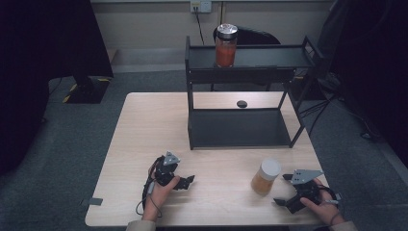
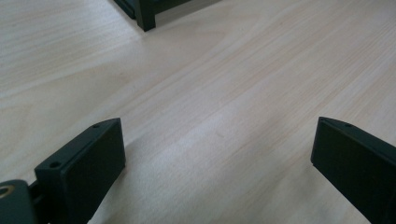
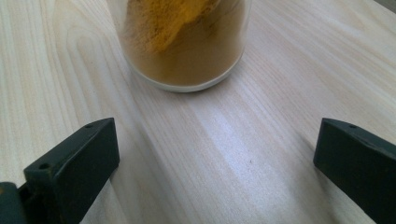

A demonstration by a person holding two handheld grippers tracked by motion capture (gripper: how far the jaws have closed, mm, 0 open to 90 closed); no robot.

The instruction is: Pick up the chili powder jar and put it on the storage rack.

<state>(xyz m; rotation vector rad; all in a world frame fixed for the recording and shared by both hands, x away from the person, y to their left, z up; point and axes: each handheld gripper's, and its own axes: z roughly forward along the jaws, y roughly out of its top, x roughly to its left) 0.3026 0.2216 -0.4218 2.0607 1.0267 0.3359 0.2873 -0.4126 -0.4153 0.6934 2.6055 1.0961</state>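
Right gripper view: upright glass jar (image 3: pixel 180 44) holds yellow-brown powder (image 3: pixel 173 28).

In the right gripper view the top edge cuts off the jar (image 3: pixel 180 42) above its powder. The small dark thing (image 1: pixel 242 103) at the table's twelve o'clock is too small to tell.

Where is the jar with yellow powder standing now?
In the high view, the jar stands on the table at front right, just ahead of the open right gripper and before the black shelf.
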